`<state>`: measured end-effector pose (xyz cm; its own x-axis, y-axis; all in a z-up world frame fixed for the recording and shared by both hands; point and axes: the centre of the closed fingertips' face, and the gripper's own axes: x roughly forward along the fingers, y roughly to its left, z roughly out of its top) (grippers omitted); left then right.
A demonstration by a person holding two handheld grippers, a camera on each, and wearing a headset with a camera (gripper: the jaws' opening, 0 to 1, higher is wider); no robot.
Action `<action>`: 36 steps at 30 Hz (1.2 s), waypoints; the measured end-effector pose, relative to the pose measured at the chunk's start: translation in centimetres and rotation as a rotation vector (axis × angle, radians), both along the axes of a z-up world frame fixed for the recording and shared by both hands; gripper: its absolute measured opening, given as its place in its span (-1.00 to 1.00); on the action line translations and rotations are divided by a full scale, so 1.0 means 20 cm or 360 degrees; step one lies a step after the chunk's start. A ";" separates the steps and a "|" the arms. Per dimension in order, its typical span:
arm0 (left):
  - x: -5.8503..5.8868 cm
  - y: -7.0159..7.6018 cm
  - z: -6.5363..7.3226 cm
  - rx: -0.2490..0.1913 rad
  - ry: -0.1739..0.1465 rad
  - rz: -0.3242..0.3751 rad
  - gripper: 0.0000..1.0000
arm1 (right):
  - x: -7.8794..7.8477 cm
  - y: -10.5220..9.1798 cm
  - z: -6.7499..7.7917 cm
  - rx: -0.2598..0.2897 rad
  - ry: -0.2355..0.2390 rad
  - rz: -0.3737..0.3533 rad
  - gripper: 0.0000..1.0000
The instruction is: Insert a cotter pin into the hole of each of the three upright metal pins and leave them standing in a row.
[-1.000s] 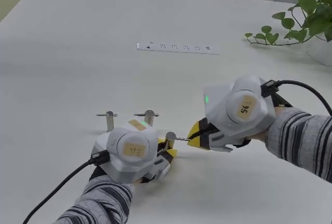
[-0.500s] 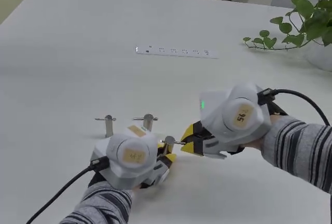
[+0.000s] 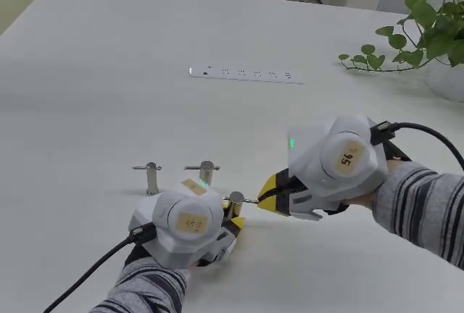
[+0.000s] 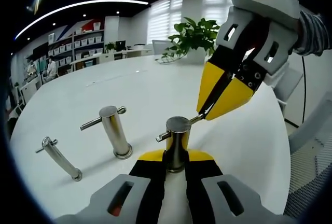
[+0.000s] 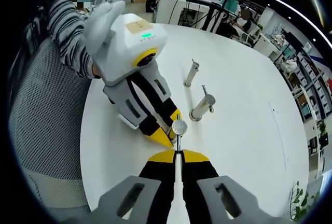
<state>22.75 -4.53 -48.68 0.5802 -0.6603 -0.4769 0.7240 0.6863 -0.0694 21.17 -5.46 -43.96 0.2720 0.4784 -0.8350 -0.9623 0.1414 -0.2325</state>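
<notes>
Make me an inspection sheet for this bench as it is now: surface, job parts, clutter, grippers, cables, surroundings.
Surface: white table, no marks seen.
Job's things: end pin and middle pin stand upright with fitted cotter pins; gripped pin is upright, with the third cotter pin passing through its hole.
Clutter: power strip, lying apart from the work.
Grippers: left gripper shut on gripped pin's base; right gripper shut on third cotter pin.
Cables: left cable and right cable, both black, trail off the grippers.
Surroundings: potted plant on the table; office shelves beyond.
</notes>
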 end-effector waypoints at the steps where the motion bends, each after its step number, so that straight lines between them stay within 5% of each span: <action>1: 0.00 0.00 0.00 0.0001 0.0000 0.0005 -0.80 | 0.00 0.01 0.00 0.0006 -0.0001 0.0005 -1.00; 19: 0.01 0.00 -0.01 0.0015 -0.0009 0.0061 -0.79 | 0.02 0.05 0.00 0.0006 -0.0027 0.0041 -1.00; 27: -0.01 0.00 -0.02 0.0022 0.0032 0.0036 -0.70 | 0.01 0.06 -0.02 0.0014 -0.0023 0.0038 -1.00; 31: -0.02 0.00 -0.02 0.0057 0.0015 0.0004 -0.61 | 0.02 0.06 -0.02 0.0015 -0.0033 0.0028 -0.86; 36: -0.01 0.03 0.02 0.0026 0.0027 -0.0006 -0.41 | 0.03 0.11 0.01 0.0206 0.0117 -0.0133 -0.79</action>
<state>22.46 -4.02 -48.23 0.5695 -0.6543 -0.4975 0.7253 0.6848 -0.0704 21.71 -3.24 -43.69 0.2558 0.5615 -0.7869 -0.9597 0.2456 -0.1368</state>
